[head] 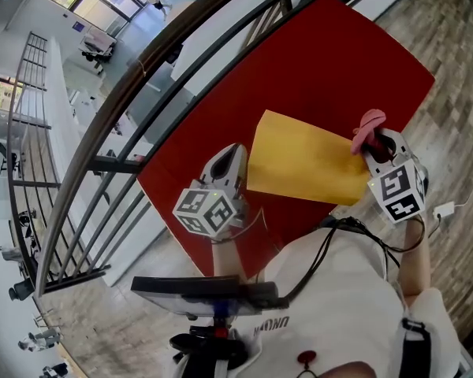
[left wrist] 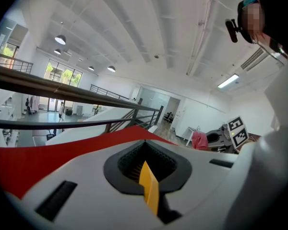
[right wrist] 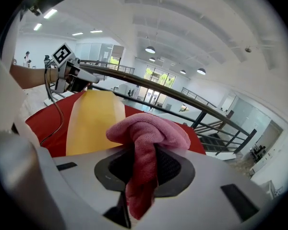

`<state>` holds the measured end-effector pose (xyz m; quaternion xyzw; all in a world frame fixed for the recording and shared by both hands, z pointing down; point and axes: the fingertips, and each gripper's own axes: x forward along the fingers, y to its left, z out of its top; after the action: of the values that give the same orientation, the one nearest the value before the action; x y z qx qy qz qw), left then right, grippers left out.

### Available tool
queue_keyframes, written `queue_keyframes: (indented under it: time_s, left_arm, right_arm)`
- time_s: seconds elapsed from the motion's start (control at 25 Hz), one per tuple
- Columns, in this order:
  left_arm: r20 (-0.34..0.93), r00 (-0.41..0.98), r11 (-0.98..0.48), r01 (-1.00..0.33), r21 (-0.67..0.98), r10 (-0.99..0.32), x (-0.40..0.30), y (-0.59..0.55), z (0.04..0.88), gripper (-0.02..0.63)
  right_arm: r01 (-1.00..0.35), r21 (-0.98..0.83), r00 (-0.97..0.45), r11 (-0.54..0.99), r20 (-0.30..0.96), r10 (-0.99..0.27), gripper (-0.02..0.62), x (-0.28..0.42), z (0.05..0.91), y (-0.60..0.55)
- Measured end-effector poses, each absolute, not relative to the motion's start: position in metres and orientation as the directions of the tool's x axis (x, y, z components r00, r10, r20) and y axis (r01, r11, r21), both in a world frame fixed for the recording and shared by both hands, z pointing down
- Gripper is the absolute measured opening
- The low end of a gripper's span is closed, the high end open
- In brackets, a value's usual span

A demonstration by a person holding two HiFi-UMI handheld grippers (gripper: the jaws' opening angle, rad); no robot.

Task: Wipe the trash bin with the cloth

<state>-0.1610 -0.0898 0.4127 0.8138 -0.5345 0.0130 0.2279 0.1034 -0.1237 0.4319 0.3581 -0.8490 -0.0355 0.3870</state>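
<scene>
Because the bin (head: 303, 160) shows only a thin yellow wall edge in the left gripper view, judge it light, thin-walled and liable to flex. The rim is the sensible place to hold it. It lies over the red surface (head: 339, 53), between the two grippers; whether it rests on that surface or is lifted clear cannot be told. The left gripper (head: 238, 157) has its jaws closed on the bin's left edge. The cloth (head: 368, 126), pink, soft and limp, is bunched and pinched between the jaws of the right gripper (head: 376, 142), with a fold standing above them and a tail hanging below. It sits at the bin's right corner; contact cannot be confirmed. Wipe with light pressure, since a thin wall would likely yield. A dark railing (head: 142, 77) runs beyond the red surface.
</scene>
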Motion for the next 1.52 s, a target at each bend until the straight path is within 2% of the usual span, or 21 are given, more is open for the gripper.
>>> queue_keyframes:
  time_s: [0.2, 0.4, 0.56, 0.84, 1.52]
  left_arm:
    - [0.258, 0.355, -0.276, -0.914, 0.296, -0.899, -0.161, -0.098, 0.386, 0.003]
    - [0.244, 0.324, -0.281, -0.939, 0.198, -0.914, -0.138, -0.103, 0.357, 0.003]
    - [0.182, 0.339, -0.313, -0.936, 0.158, -0.923, -0.115, -0.105, 0.339, 0.003]
    - [0.126, 0.355, -0.335, -0.929, 0.155, -0.926, -0.093, -0.106, 0.328, 0.003]
    - [0.145, 0.394, -0.376, -0.916, 0.138, -0.907, -0.079, -0.11, 0.328, 0.003]
  right_arm:
    - [-0.674, 0.337, -0.482, 0.658, 0.474, -0.737, 0.091, 0.08, 0.39, -0.143]
    - [-0.79, 0.22, -0.512, 0.572, 0.276, -0.813, 0.091, 0.056, 0.339, -0.151]
    - [-0.817, 0.144, -0.535, 0.559, 0.173, -0.827, 0.091, 0.044, 0.316, -0.148]
    - [-0.788, 0.164, -0.566, 0.594, 0.188, -0.803, 0.091, 0.026, 0.317, -0.141]
    - [-0.781, 0.162, -0.57, 0.603, 0.209, -0.795, 0.091, 0.024, 0.319, -0.141]
